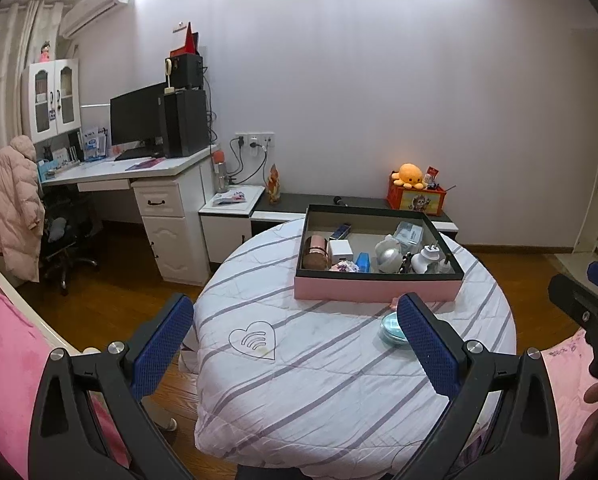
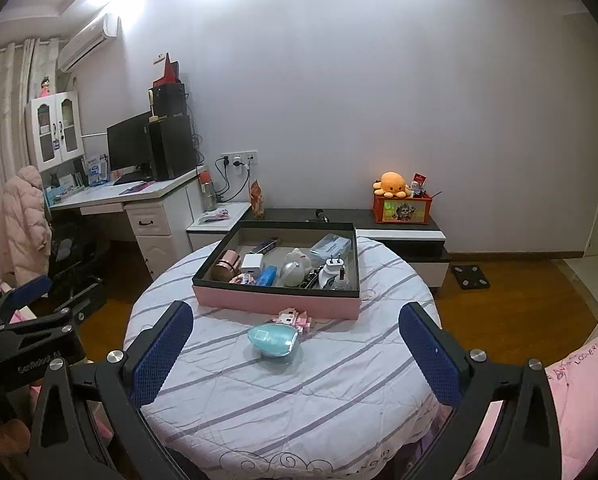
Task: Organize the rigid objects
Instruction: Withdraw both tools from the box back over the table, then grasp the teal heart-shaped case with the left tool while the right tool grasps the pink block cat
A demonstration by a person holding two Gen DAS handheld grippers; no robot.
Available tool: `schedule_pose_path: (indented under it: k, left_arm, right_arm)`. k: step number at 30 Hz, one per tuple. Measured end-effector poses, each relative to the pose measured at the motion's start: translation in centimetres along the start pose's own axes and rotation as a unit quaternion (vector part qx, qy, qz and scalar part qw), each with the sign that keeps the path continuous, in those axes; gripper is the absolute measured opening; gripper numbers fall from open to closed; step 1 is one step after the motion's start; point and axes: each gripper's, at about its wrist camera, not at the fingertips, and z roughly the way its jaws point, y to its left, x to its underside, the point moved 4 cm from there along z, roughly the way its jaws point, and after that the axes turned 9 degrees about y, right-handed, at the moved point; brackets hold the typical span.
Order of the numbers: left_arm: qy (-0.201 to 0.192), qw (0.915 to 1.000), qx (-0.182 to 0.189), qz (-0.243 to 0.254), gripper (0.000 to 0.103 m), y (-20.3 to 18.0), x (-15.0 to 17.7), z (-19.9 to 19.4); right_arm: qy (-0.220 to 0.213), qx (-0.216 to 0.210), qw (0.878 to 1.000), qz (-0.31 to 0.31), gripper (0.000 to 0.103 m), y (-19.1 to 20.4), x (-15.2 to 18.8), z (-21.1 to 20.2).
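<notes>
A pink box with a black rim (image 1: 375, 292) (image 2: 275, 300) sits at the far side of a round table with a striped cloth (image 1: 319, 380) (image 2: 299, 392). It holds several small items, among them a copper cylinder (image 1: 315, 254), a white cube (image 2: 252, 264) and a silver ball (image 1: 387, 258). A teal heart-shaped case (image 2: 273, 340) (image 1: 393, 330) lies on the cloth in front of the box, with a small pink block toy (image 2: 293, 317) behind it. My left gripper (image 1: 295, 340) is open and empty above the table's near left. My right gripper (image 2: 297, 344) is open and empty, the case lying ahead between its fingers.
A white desk with a monitor (image 1: 137, 120) and a chair with a pink coat (image 1: 15, 208) stand at the left. A low black-topped cabinet (image 2: 399, 224) with an orange plush (image 2: 393, 186) runs along the far wall. Pink bedding (image 1: 3, 360) lies near left.
</notes>
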Motion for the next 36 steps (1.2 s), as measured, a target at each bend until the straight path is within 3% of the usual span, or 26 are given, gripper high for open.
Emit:
schedule_pose_path:
  k: [11, 22, 28, 34, 36]
  left_arm:
    - [0.032, 0.9991, 0.024, 0.015, 0.103, -1.7, 0.8, 2.9]
    - [0.108, 0.9915, 0.064, 0.033, 0.103, -7.0, 2.6, 11.8]
    - [0.153, 0.9825, 0.096, 0.045, 0.103, -10.3, 3.8, 17.0]
    - [0.169, 0.9770, 0.111, 0.069, 0.103, -13.1, 4.6, 19.8]
    - [0.176, 0.9763, 0.097, 0.080, 0.103, -13.8, 4.9, 21.1]
  right_arm:
    - [0.021, 0.015, 1.000, 0.008, 0.103, -1.6, 0.4, 1.9]
    - [0.084, 0.029, 0.995, 0.035, 0.103, -5.1, 1.7, 8.5]
    - [0.111, 0.033, 0.992, 0.052, 0.103, -6.9, 2.3, 11.7]
    - [0.126, 0.036, 0.989, 0.073, 0.103, -9.1, 2.5, 14.0]
    - [0.130, 0.035, 0.988, 0.076, 0.103, -9.4, 2.5, 14.6]
